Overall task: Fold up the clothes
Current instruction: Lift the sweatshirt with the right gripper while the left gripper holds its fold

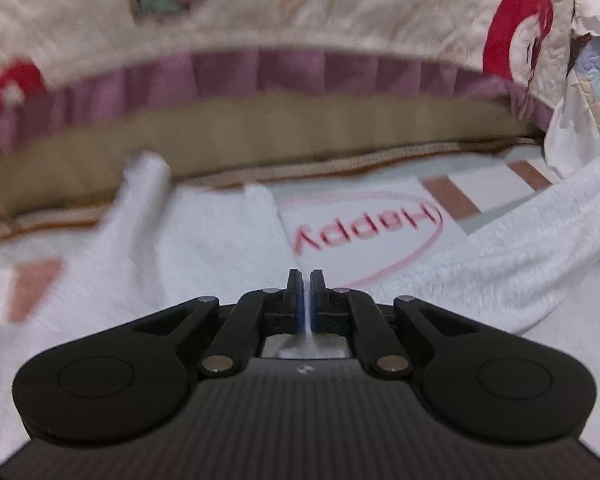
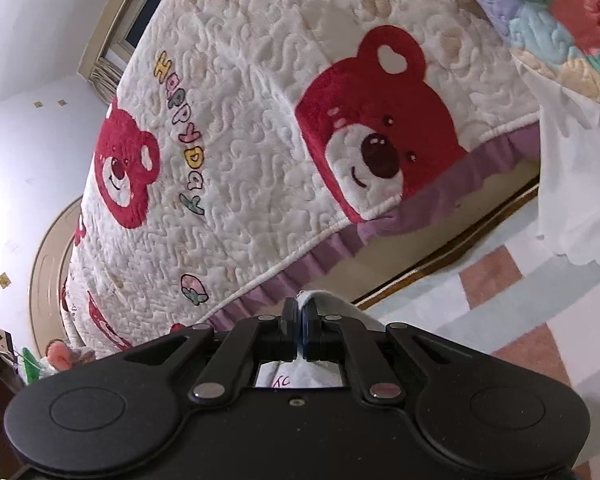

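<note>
A white garment (image 1: 204,232) lies spread on a floor mat (image 1: 480,188) beside a bed, as two hand-held grippers work at its cloth. The left gripper (image 1: 306,280) sits low over the garment, its jaws drawn nearly together on a thin white edge of the fabric that runs back between them. Ahead of it, a white panel on the mat carries the word "Happy" (image 1: 364,228) in red script inside a pink oval, seen upside down from this side. The right gripper (image 2: 301,308), raised and tilted toward the bed, has its jaws closed on a fold of the same white cloth (image 2: 320,300), which bunches just above them. Behind it hangs a cream quilted bedspread (image 2: 260,100) with a purple frill, printed with red bear faces (image 2: 380,136) and the coloured lettering "Happy Day" (image 2: 180,132). A flowered quilt (image 2: 572,28) with a white scalloped edge drapes at the right.
</note>
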Action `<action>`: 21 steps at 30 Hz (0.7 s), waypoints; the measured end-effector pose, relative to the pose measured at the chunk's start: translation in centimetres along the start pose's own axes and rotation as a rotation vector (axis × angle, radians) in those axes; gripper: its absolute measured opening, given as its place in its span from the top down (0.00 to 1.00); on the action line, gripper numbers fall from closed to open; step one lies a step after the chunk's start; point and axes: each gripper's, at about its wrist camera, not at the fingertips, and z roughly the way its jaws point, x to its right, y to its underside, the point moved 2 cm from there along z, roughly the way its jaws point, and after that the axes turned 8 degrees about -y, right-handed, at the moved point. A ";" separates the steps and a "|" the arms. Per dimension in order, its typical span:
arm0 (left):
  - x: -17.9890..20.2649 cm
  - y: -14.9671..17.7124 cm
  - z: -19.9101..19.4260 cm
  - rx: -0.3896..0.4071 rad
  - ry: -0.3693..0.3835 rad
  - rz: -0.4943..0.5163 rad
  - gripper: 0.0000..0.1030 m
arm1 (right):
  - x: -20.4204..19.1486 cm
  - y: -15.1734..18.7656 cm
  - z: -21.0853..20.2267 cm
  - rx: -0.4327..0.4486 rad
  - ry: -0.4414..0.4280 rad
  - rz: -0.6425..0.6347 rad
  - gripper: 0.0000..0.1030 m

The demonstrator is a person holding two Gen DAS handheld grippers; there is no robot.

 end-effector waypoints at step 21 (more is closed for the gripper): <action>-4.2 4.1 -1.7 -0.122 -0.033 -0.208 0.95 | 1.7 4.2 -1.2 -0.018 0.048 0.034 0.95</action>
